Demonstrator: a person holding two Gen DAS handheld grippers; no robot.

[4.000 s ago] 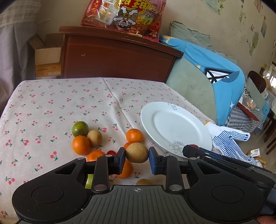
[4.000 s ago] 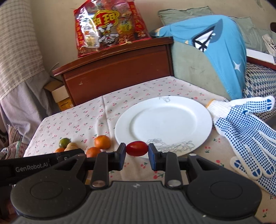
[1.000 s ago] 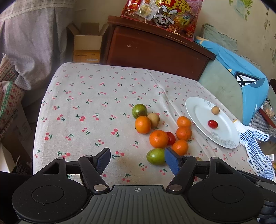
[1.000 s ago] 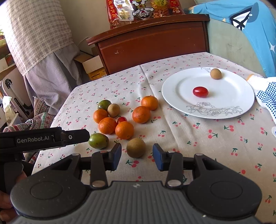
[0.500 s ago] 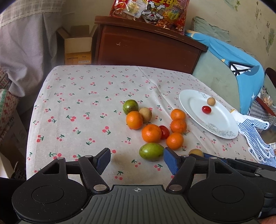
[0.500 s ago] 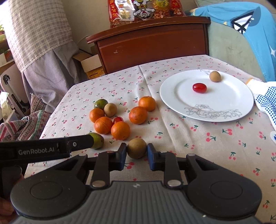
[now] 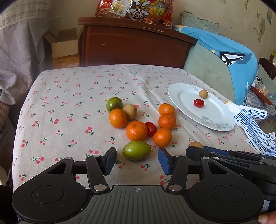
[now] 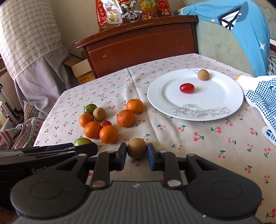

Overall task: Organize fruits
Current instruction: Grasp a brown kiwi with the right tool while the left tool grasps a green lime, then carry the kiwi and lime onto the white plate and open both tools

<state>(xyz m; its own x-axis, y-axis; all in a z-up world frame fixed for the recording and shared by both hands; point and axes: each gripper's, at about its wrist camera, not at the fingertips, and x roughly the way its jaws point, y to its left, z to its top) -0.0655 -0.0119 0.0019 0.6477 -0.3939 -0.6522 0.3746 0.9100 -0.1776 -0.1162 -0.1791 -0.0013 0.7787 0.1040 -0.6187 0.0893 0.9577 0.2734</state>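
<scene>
My right gripper [image 8: 136, 156] is shut on a brown round fruit [image 8: 136, 148] just above the cloth; that fruit also peeks out in the left wrist view [image 7: 195, 144]. My left gripper [image 7: 137, 159] is open, its jaws on either side of a green oval fruit [image 7: 136, 150] lying on the cloth. A white plate [image 8: 215, 103] at the right holds a cherry tomato [image 8: 187, 88] and a small brown fruit [image 8: 203, 74]. Several oranges [image 7: 136, 130], another cherry tomato [image 7: 151, 128], a green fruit [image 7: 114, 104] and a brown fruit [image 7: 130, 112] lie clustered mid-table.
A white dotted glove [image 7: 251, 118] lies right of the plate [image 7: 215, 118]. A brown cabinet [image 7: 134, 43] with a red snack bag [image 7: 136, 10] stands behind the table, a cardboard box [image 7: 64, 50] to its left. A blue garment [image 8: 241, 31] drapes at far right.
My right gripper has closed on the brown fruit. My left gripper has moved forward, so the green oval fruit now lies between its open jaws.
</scene>
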